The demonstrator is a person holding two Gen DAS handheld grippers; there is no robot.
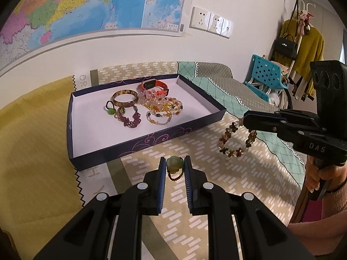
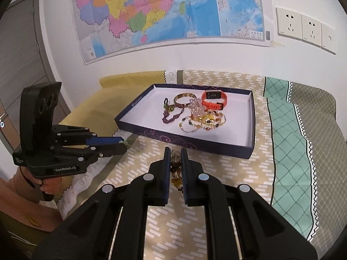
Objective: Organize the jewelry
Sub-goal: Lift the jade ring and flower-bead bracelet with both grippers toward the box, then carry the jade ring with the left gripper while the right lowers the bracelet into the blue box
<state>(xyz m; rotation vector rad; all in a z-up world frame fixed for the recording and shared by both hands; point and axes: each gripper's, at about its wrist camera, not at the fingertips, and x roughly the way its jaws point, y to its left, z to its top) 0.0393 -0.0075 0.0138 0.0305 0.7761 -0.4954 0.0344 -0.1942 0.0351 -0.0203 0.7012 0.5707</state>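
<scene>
A shallow dark-blue box (image 1: 149, 139) with a white floor sits on the patterned cloth and holds several pieces: a brown bangle (image 1: 125, 98), an orange watch (image 1: 154, 86), amber bead bracelets (image 1: 167, 107) and a purple beaded piece (image 1: 131, 120). The box also shows in the right wrist view (image 2: 252, 130). My left gripper (image 1: 175, 165) is shut on a green stone ring (image 1: 174, 165) just in front of the box. My right gripper (image 2: 174, 158) is shut on a brown flower-bead bracelet (image 2: 176, 169), which hangs in a loop (image 1: 236, 139) right of the box.
The table carries a beige patterned cloth (image 1: 195, 195), a yellow cloth (image 1: 32, 151) at left and a teal checked one (image 2: 290, 151) at right. A map (image 2: 164, 10) and wall sockets (image 2: 303, 29) are behind. A blue crate (image 1: 265, 74) and coat rack (image 1: 303, 32) stand far right.
</scene>
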